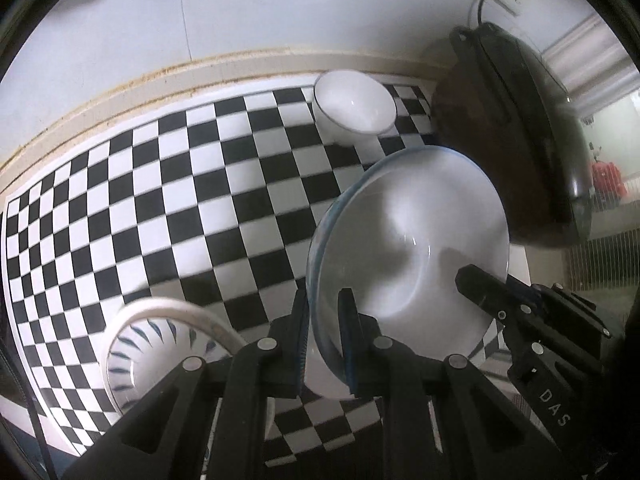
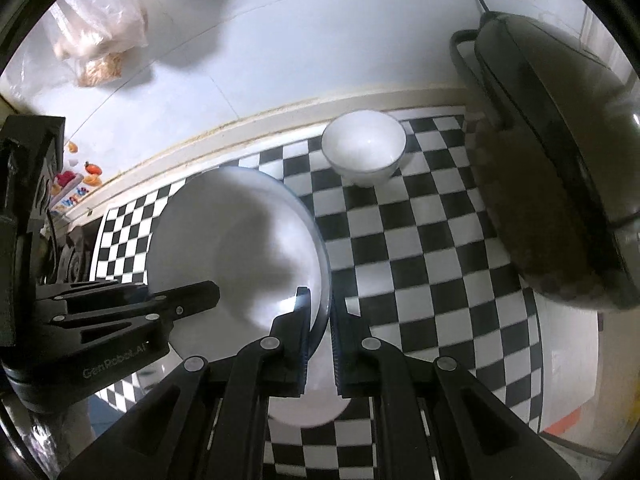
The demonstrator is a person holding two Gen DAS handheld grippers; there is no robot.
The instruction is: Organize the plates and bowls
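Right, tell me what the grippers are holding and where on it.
Both hold one white plate: the left gripper is clamped on its rim at one side, the right gripper on the rim at the opposite side.

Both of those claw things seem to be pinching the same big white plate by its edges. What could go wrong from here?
1. The left gripper and right gripper each pinch only the thin rim of the large white plate; if either slips, it could tilt and fall onto the checkered mat.
2. The black appliance stands close by, so a sideways swing could knock the plate against it.
3. The small white bowl and patterned bowl sit below and could be struck.
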